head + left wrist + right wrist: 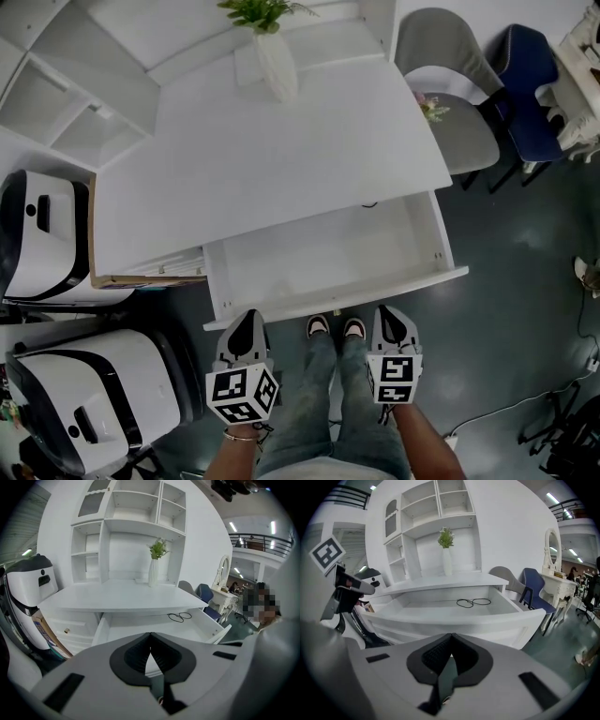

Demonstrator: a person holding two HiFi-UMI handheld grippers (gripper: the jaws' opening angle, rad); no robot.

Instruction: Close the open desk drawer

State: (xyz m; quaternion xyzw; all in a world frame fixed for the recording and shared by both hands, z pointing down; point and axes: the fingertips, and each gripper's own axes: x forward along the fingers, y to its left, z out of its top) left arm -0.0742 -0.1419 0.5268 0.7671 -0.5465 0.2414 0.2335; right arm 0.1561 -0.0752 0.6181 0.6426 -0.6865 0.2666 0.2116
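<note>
Closest in, the left gripper (246,323) and the right gripper (392,317) hang side by side over the person's legs (328,403), one on each side of the shoes (319,325). Each has its jaws pressed together at the tips, with nothing between them. Both point at the drawer front, near it but apart from it in the gripper views.

Beyond them stands the white desk (281,159), its top bare except for a vase (277,61) of green leaves at the back. A white shelf unit (84,84) rises behind and to the left of the desk. The drawer (337,300) is pulled well out from under the desktop toward the person, and its front edge lies just ahead of the grippers. Left of it, under the desk, sits a stack of smaller drawers (159,267).

Two white-and-black machines (42,234) stand on the floor at the left. A grey chair (450,103) and a blue chair (530,84) stand at the right end of the desk.

A thin black cable (473,603) lies looped on the drawer floor, near its back right corner
</note>
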